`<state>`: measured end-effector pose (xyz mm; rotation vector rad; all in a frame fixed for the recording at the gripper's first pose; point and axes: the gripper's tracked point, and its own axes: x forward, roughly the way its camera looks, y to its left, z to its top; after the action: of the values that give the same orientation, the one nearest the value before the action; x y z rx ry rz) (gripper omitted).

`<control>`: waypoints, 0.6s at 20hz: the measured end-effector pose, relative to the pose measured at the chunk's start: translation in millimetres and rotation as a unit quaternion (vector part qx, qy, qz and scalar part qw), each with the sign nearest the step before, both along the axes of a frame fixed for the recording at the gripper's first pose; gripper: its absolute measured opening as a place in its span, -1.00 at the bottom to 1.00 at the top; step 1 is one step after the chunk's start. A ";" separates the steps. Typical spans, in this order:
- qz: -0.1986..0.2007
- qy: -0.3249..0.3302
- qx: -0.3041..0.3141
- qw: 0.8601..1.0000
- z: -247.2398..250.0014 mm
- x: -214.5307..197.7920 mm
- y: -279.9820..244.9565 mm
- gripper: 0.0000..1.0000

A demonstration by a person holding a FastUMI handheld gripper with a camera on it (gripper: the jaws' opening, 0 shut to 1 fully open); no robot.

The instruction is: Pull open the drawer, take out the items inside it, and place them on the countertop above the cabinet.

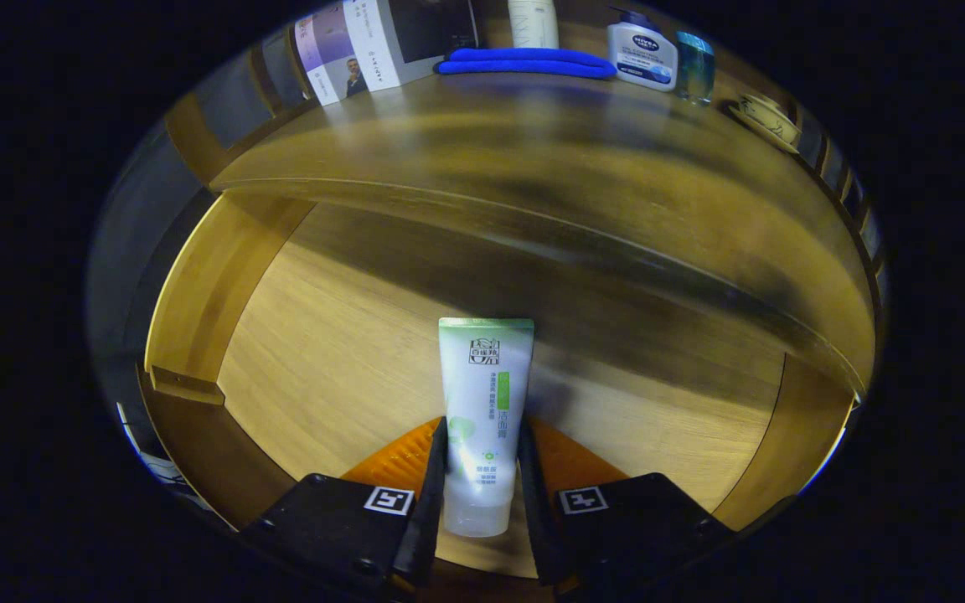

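Left: drawer (198, 285) side wall, drawer pulled open, wood floor bare on that side. Far left on the tabletop (533, 159): a box (382, 42) standing upright. Centre: hand-held gripper (482, 469) pinching the white-and-green tube (485, 402), both fingers pressed against its lower half, one each side; crimped end points away from the fingers, cap end near. Tube looks just above or barely off the drawer floor, can't tell which. Far centre on the tabletop: a folded blue cloth (524, 63) with a pale bottle (533, 21) behind it. To the right of those, a white pump bottle (642, 54) touching or just beside a blue-green bottle (694, 65), then a cup on a saucer (767, 117) at far right. Judgement: step in hand is lifting the tube out and onto the tabletop. Grip sits low on a soft tube, so don't squeeze harder; lift straight up until it clears the tabletop's front lip, then move far. Bare patch between lip and cloth looks like the safest drop zone. Lay it flat, it'd likely tip if stood up. No other items visible in the drawer.
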<state>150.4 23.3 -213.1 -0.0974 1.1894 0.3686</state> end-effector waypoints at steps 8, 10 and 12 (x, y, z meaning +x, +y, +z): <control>0.011 -0.015 0.060 0.998 43.0 -17.0 16.2 -0.03; 0.011 -0.035 0.077 0.996 59.6 -20.1 22.5 -0.03; 0.013 -0.044 0.102 0.994 75.9 -28.7 31.0 -0.04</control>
<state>121.7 54.2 -137.2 0.0488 1.0586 0.5025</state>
